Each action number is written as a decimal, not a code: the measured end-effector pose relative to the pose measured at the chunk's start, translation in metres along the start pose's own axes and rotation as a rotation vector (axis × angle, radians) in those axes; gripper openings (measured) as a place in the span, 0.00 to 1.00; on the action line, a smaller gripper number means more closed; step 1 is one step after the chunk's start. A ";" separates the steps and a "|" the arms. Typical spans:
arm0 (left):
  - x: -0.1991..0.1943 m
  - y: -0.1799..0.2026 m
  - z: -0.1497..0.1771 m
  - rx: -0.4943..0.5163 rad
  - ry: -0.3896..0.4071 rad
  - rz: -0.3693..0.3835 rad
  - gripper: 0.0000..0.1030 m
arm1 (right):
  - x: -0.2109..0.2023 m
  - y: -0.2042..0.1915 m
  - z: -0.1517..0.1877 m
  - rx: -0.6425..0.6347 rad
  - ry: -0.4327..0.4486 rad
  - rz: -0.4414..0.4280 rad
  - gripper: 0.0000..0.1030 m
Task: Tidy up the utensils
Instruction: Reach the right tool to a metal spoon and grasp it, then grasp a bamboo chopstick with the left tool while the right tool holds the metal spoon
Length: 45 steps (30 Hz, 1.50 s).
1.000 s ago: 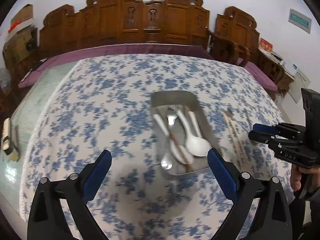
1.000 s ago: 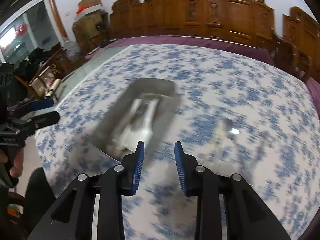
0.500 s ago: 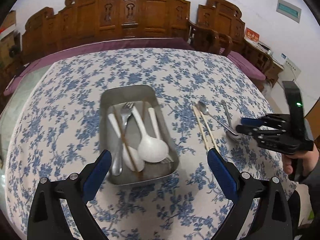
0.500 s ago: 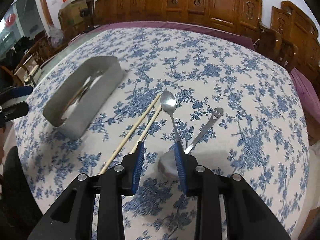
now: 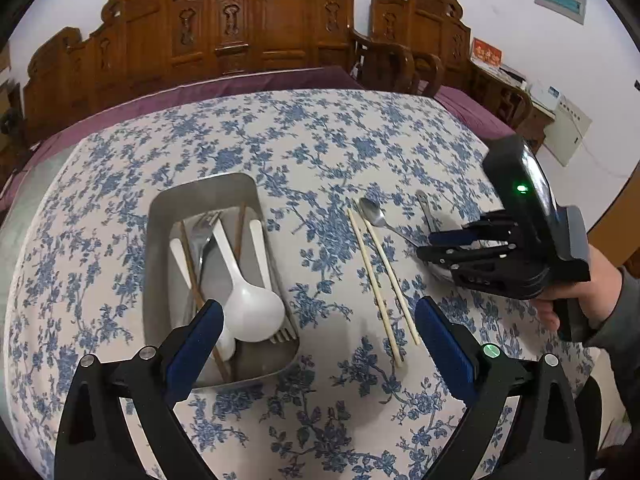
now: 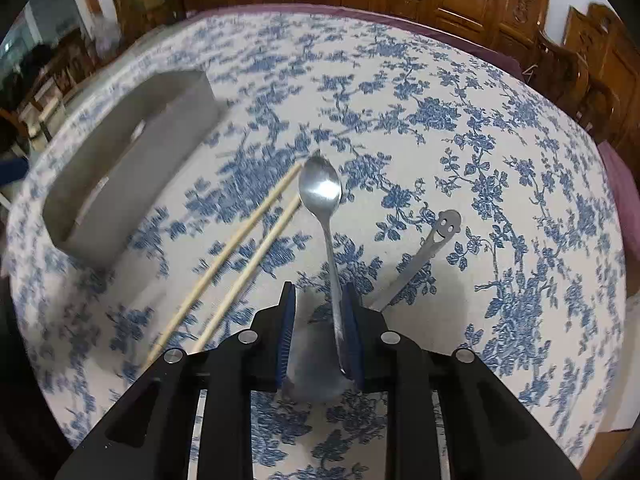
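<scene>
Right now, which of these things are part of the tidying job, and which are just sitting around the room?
Part of the job:
metal tray holding white spoons, a fork and dark chopsticks
pale chopsticks
steel spoon
smiley-handled utensil
right gripper
left gripper

Just around:
floral tablecloth
carved wooden chairs

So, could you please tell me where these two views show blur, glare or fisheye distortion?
Left wrist view: sharp throughout, though the fisheye bows the table edge; a green light glows on the right gripper. Right wrist view: the tray and the left side are smeared by blur, the spoon bowl carries a bright glare spot, and the smiley handle stays crisp.
</scene>
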<state>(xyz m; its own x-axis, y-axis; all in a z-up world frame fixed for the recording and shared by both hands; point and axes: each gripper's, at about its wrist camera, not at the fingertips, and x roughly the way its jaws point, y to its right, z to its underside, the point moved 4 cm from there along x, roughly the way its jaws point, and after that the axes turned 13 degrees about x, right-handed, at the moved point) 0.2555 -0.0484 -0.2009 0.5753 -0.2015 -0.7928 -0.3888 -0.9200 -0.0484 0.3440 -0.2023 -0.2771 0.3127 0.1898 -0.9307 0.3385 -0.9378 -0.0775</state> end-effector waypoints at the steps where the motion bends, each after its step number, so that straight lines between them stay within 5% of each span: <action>1: 0.001 0.002 0.001 0.001 -0.004 0.002 0.90 | 0.003 0.001 0.001 0.001 -0.015 0.009 0.22; 15: 0.011 0.027 0.009 0.030 -0.035 0.032 0.90 | 0.010 -0.004 -0.001 0.013 -0.068 0.040 0.09; 29: 0.043 0.042 0.008 0.043 -0.068 0.044 0.90 | -0.036 0.005 0.004 0.075 0.041 -0.031 0.09; 40: 0.092 0.059 0.009 0.078 -0.147 0.032 0.38 | -0.053 0.017 0.021 0.081 0.057 -0.032 0.09; 45: 0.109 0.057 0.009 0.061 -0.178 0.024 0.32 | -0.056 0.017 0.024 0.080 0.063 -0.035 0.09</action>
<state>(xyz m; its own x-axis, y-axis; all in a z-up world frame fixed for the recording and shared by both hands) 0.2893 -0.1194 -0.2956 0.4309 -0.1559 -0.8888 -0.4475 -0.8923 -0.0604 0.3108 -0.2360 -0.2344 0.3582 0.2387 -0.9026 0.2791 -0.9499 -0.1405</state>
